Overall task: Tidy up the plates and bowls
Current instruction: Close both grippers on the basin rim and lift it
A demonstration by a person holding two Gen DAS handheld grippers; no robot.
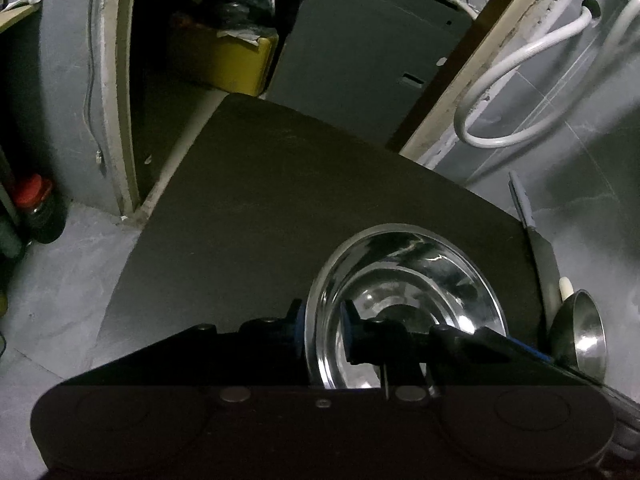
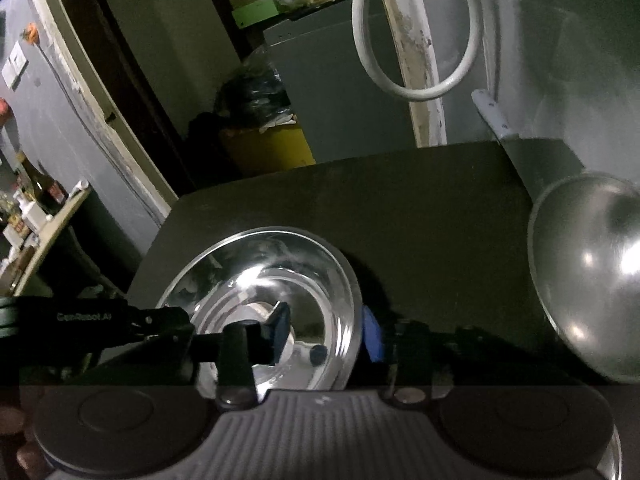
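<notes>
A shiny steel bowl [image 1: 404, 300] sits on a dark table [image 1: 280, 200]. My left gripper [image 1: 322, 324] straddles its left rim, one blue-padded finger outside and one inside, and looks shut on the rim. In the right wrist view the same bowl [image 2: 264, 280] has my right gripper [image 2: 326, 332] across its right rim, one finger inside and one outside, with a gap at the rim. A second steel bowl [image 2: 592, 272] stands tilted at the right; it also shows in the left wrist view [image 1: 584, 332].
The table's far edge [image 2: 340, 168] drops to the floor. A yellow bin [image 1: 236, 64] with dark bags and a grey cabinet [image 1: 360, 52] stand beyond it. A white hose [image 1: 520, 80] hangs on the right wall. A red-capped bottle [image 1: 38, 208] stands at left.
</notes>
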